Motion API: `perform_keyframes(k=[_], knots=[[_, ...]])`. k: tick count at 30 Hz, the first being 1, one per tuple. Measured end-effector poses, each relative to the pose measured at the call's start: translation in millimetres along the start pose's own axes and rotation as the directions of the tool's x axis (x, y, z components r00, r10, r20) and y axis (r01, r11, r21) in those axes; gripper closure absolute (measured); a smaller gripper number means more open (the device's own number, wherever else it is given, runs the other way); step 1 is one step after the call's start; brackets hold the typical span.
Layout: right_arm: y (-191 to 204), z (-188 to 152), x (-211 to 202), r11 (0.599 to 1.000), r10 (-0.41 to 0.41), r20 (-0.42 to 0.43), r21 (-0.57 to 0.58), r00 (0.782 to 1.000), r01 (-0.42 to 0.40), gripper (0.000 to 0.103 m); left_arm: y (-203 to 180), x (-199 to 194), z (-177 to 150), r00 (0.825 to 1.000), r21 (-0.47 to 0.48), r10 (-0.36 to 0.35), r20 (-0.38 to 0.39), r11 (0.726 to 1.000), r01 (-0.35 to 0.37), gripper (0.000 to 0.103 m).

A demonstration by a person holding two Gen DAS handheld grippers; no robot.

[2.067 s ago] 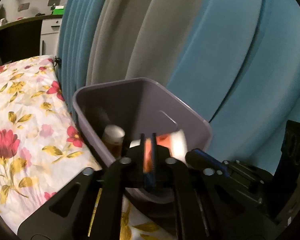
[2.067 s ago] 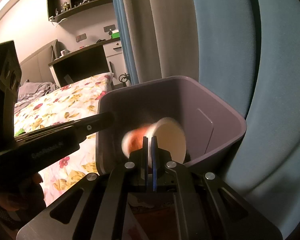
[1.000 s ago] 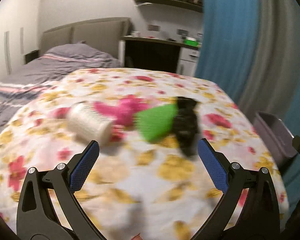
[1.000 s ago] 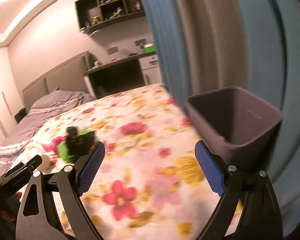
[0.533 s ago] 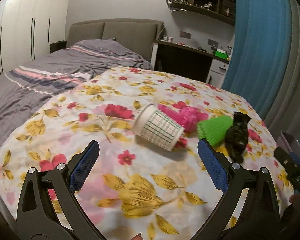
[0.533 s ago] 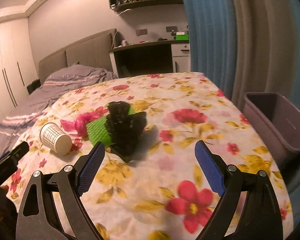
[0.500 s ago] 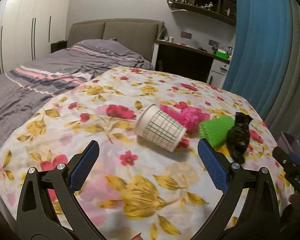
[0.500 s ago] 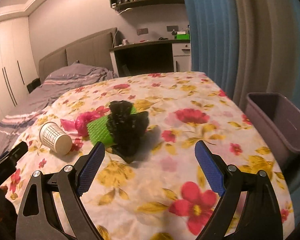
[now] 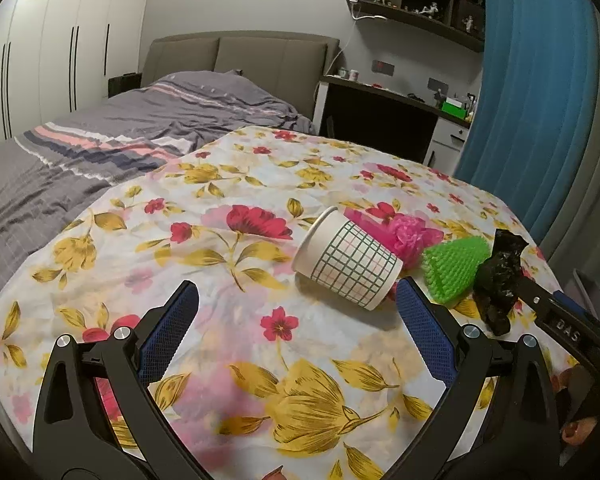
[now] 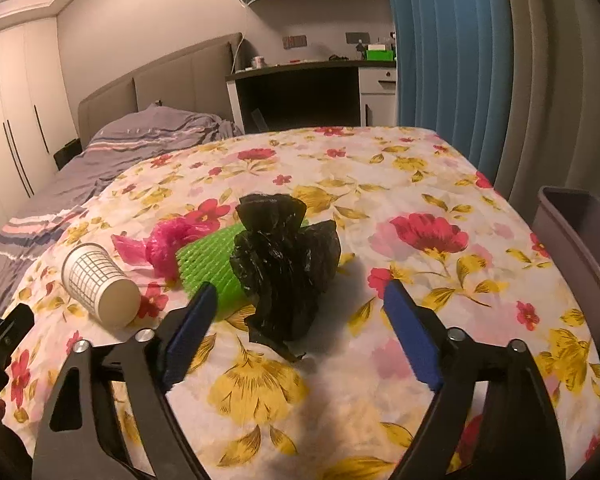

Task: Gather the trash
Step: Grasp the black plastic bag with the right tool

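Note:
Trash lies in a row on the floral bedspread (image 9: 228,360): a checked paper cup (image 9: 346,266) on its side, a crumpled pink bag (image 9: 408,236), a green foam net (image 9: 454,266) and a crumpled black bag (image 9: 500,276). My left gripper (image 9: 296,324) is open, just short of the cup. In the right wrist view my right gripper (image 10: 296,312) hovers in front of the black bag (image 10: 284,264); its jaws are closing, wide apart, and the pads are clear of the bag. The cup (image 10: 100,284), pink bag (image 10: 168,248) and green net (image 10: 212,268) lie to its left.
A purple bin (image 10: 580,256) stands at the right edge of the bed, beside blue and grey curtains (image 10: 480,60). A grey duvet (image 9: 100,136), headboard and dark desk (image 9: 380,116) lie beyond. The other gripper's finger (image 9: 560,320) reaches in at the right of the left wrist view.
Both grippers swung from the bin to the trash on the bedspread and came closer. The right gripper's jaws have narrowed a little around the black bag.

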State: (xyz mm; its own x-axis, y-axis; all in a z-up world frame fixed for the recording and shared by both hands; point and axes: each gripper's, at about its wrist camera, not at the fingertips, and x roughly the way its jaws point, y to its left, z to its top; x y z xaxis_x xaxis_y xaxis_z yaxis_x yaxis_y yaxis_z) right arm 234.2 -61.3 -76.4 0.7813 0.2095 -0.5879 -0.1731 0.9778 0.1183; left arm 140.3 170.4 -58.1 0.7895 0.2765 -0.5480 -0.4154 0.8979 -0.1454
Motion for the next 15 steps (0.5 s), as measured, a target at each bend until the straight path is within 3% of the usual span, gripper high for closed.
perform_keyframes(k=[4,7,9,11,15], knots=[[-0.6,-1.4,11.0,1.0,0.009,-0.037,-0.004,0.999,-0.009,0.041,-2.9,2.1,-0.4,1.0,0.009,-0.003,-0.003,1.0,0.003,0.006],[-1.8,-3.9,17.3,1.0,0.022,-0.063,-0.003,0.998,-0.022,0.061,-4.9,3.9,-1.4,1.0,0.014,-0.008,-0.009,1.0,0.009,0.006],[-1.9,-5.9,20.3,1.0,0.025,-0.076,-0.01,0.997,-0.026,0.08,-5.2,6.6,-2.0,1.0,0.018,-0.015,-0.017,1.0,0.015,0.006],[-3.7,-6.5,21.4,0.999,0.033,-0.085,-0.002,0.996,-0.034,0.091,-4.8,8.8,-2.7,1.0,0.016,-0.02,-0.024,1.0,0.021,0.006],[-9.8,-7.9,14.8,0.999,0.034,-0.066,0.008,0.997,-0.033,0.099,-7.4,11.6,-4.3,0.998,0.01,-0.044,-0.038,0.999,0.045,0.006]])
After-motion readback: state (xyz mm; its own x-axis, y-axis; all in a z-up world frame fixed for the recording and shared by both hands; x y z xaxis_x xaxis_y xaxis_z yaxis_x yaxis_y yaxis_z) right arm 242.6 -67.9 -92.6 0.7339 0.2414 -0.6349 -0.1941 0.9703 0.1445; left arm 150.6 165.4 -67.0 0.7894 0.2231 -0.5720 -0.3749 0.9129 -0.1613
